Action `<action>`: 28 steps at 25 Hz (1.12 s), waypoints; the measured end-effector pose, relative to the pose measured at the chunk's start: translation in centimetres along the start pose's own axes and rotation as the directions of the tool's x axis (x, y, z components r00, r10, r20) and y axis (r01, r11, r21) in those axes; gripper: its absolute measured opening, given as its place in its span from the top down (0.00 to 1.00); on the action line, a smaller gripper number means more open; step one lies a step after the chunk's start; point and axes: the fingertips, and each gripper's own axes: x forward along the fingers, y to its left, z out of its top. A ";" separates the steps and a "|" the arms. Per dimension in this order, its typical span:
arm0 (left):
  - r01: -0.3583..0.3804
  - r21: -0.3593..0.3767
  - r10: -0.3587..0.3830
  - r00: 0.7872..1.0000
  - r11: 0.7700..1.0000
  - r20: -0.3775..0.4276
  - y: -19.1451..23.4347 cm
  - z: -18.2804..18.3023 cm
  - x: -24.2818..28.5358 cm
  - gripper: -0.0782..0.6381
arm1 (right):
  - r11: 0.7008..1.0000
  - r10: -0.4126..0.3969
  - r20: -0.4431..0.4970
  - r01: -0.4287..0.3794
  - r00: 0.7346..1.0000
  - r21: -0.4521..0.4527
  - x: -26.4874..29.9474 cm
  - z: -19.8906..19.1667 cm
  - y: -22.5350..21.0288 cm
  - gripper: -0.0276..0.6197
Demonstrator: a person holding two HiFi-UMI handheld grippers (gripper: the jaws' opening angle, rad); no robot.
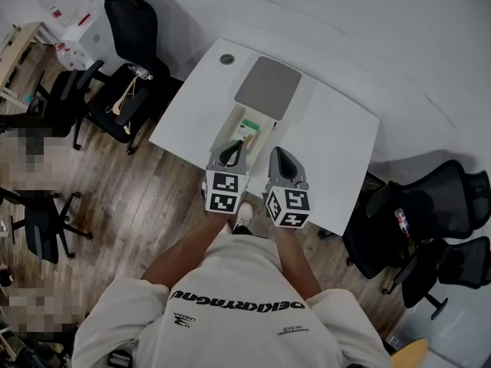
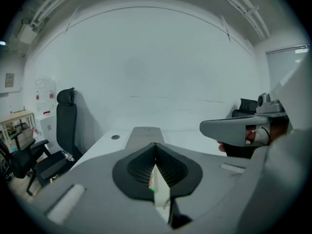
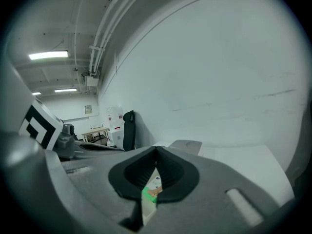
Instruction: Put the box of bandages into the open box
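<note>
On the white table [image 1: 337,144] we see the open box [image 1: 228,133]; our left gripper [image 1: 234,147] and right gripper [image 1: 277,152] hang at its near end, jaws pressed together on nothing, and the box of bandages [image 1: 248,126] lies inside it, just beyond their tips

place: office
evidence: white desk [image 1: 337,140]; black swivel chairs [image 1: 132,29] left and right of desk; wood-plank floor [image 1: 130,205] under it

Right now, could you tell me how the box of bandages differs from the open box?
The box of bandages is the smaller, lying inside the open box. The box of bandages is white and green; the open box is pale, its grey lid folded back. Both are rectangular.
</note>
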 end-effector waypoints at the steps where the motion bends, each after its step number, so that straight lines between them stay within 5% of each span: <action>1: 0.001 0.003 -0.001 1.000 1.000 0.010 -0.1 0.3 -0.2 0.90 | 1.000 -0.001 0.001 0.001 1.000 0.001 -0.1 0.0 -0.1 0.96; 28: 0.020 0.004 -0.020 0.990 1.000 0.137 -0.7 2.7 -4.4 0.90 | 0.998 -0.001 0.028 0.003 1.000 -0.057 -1.0 1.2 1.7 0.96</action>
